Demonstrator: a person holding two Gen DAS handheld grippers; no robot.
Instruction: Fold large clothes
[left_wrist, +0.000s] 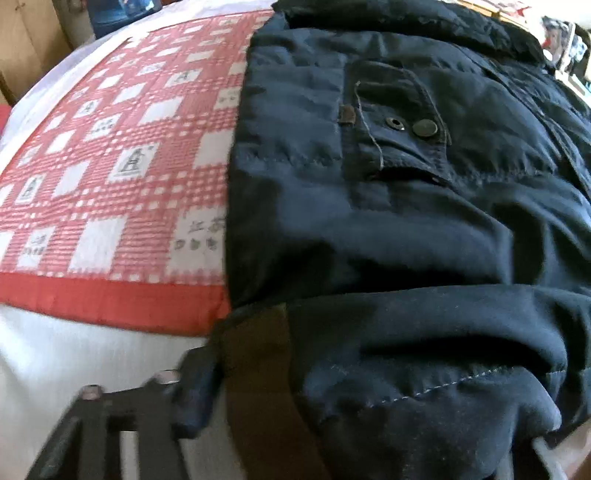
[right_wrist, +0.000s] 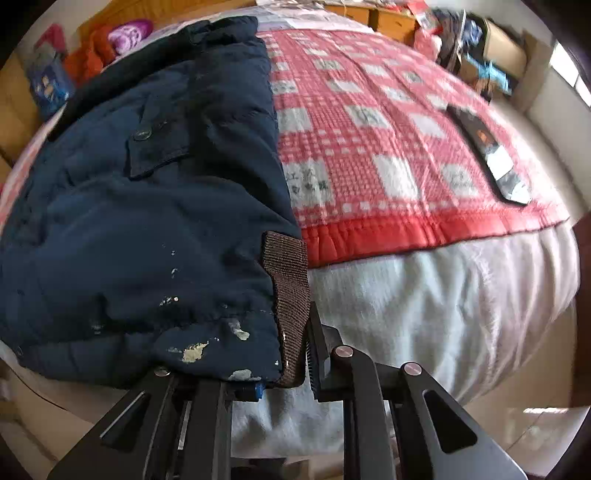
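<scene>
A large navy padded jacket (left_wrist: 388, 221) lies on a bed, with a snap-button pocket flap (left_wrist: 399, 122) and brown webbing trim (left_wrist: 255, 369) at its hem. In the left wrist view my left gripper (left_wrist: 236, 387) is at the bottom, its fingers pinching the hem by the brown trim; most of the right finger is hidden under fabric. In the right wrist view the jacket (right_wrist: 147, 206) fills the left half. My right gripper (right_wrist: 291, 362) is shut on the hem corner at the brown webbing strip (right_wrist: 290, 280).
A red and white checked quilt (right_wrist: 388, 140) covers the bed over a white sheet (right_wrist: 424, 306). A dark flat remote-like object (right_wrist: 491, 151) lies on the quilt at right. Clutter and wooden furniture (right_wrist: 480, 48) stand beyond the bed.
</scene>
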